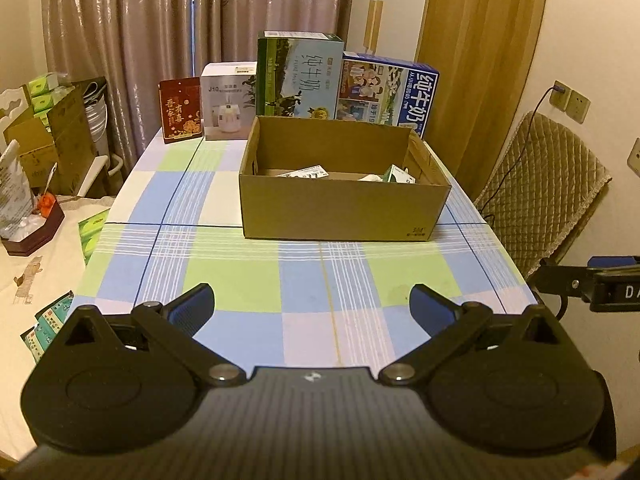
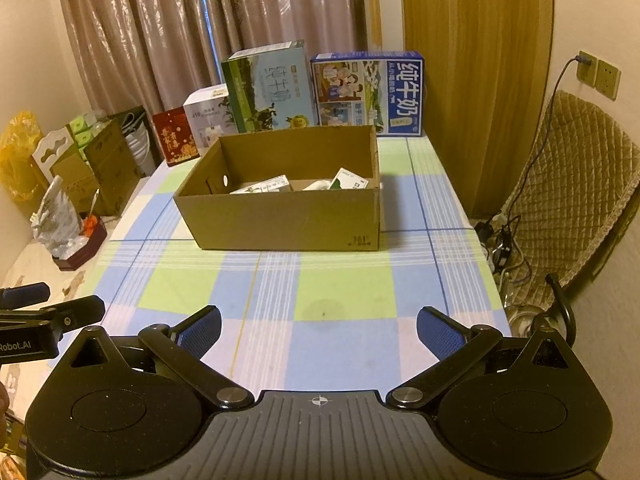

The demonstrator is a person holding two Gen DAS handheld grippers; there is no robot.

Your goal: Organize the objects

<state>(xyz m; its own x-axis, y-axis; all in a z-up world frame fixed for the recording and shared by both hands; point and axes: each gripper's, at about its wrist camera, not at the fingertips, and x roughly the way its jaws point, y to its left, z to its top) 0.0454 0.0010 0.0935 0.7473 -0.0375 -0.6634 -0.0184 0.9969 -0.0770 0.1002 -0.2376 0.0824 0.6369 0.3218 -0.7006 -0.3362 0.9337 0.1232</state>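
Note:
An open cardboard box (image 1: pixel 344 210) (image 2: pixel 288 216) stands in the middle of the checked tablecloth (image 1: pixel 240 276) (image 2: pixel 344 292). Inside it lie small white-and-green packets (image 1: pixel 306 173) (image 2: pixel 264 185), with another packet (image 1: pixel 398 175) (image 2: pixel 348 179) at its right end. My left gripper (image 1: pixel 311 300) hovers open over the near table edge, nothing between its fingers. My right gripper (image 2: pixel 319 322) is likewise open and empty, beside the left one. Each gripper shows at the edge of the other's view.
Along the far edge stand a red box (image 1: pixel 180 110), a white appliance box (image 1: pixel 229 102), a green milk carton (image 1: pixel 299 76) and a blue milk carton (image 1: pixel 386 94). Green packets (image 1: pixel 91 232) lie on the left surface. A quilted chair (image 2: pixel 568 200) stands right.

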